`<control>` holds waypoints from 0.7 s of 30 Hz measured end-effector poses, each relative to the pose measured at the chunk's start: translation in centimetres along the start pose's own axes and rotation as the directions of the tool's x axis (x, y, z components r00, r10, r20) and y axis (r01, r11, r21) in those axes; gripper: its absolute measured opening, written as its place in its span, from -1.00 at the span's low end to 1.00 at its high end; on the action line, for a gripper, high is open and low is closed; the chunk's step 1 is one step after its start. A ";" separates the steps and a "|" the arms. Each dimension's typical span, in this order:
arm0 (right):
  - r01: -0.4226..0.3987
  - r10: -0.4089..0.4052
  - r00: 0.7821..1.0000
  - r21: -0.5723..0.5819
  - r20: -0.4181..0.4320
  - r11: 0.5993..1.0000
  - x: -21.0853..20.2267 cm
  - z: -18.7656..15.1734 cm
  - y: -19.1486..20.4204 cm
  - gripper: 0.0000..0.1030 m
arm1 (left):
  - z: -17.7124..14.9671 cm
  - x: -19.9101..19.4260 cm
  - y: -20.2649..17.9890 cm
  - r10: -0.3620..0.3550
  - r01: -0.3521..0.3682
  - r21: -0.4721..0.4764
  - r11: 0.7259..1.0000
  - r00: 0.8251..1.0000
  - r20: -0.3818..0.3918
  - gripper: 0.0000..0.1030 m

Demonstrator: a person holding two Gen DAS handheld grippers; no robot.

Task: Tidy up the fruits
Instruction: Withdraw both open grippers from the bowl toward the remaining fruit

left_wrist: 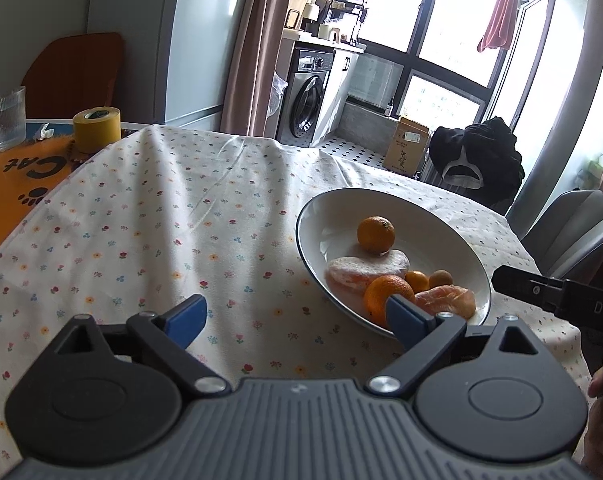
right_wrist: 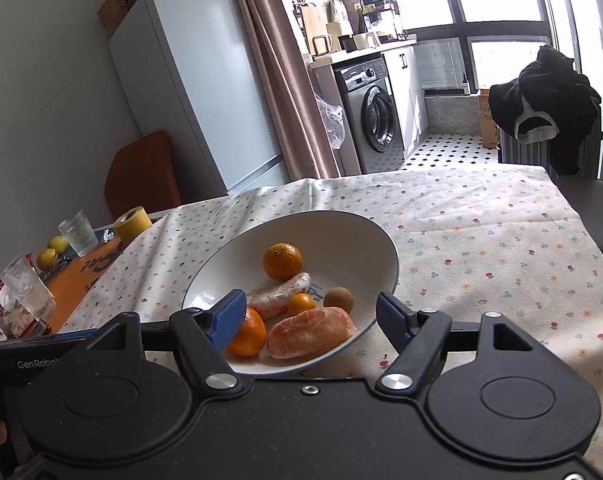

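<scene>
I have the fruit gathered in the white bowl on the counter: mandarins, peeled segments and a small brown fruit. Both my left gripper and right gripper are spread wide and empty. I judge little remains except perhaps the two yellow-green fruits far left.

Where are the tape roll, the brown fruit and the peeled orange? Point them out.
tape roll [left_wrist: 97,129], left wrist view, on its yellow side wall.
brown fruit [right_wrist: 338,299], right wrist view, on its rounded top.
peeled orange [right_wrist: 311,332], right wrist view, on the middle of its bare segments.
</scene>
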State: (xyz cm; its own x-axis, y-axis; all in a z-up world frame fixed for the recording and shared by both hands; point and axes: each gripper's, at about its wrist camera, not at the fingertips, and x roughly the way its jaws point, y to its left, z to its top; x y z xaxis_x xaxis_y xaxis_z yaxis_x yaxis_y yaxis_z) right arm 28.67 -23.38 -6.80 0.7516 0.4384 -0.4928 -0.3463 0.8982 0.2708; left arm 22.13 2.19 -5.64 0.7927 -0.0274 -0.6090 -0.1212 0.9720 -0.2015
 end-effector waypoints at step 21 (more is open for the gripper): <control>-0.012 0.011 0.999 0.024 0.033 1.000 -4.9 -1.6 -0.9 0.99 | -0.6 -2.8 -0.7 -0.008 0.008 0.016 1.000 1.000 0.012 0.85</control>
State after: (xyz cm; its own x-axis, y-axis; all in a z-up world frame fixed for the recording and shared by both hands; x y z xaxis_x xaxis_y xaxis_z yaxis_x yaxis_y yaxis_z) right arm 24.46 -26.26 -5.94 0.7659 0.4469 -0.4621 -0.3417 0.8919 0.2962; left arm 19.65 1.44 -4.28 0.8005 -0.0327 -0.5984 -0.1053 0.9753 -0.1941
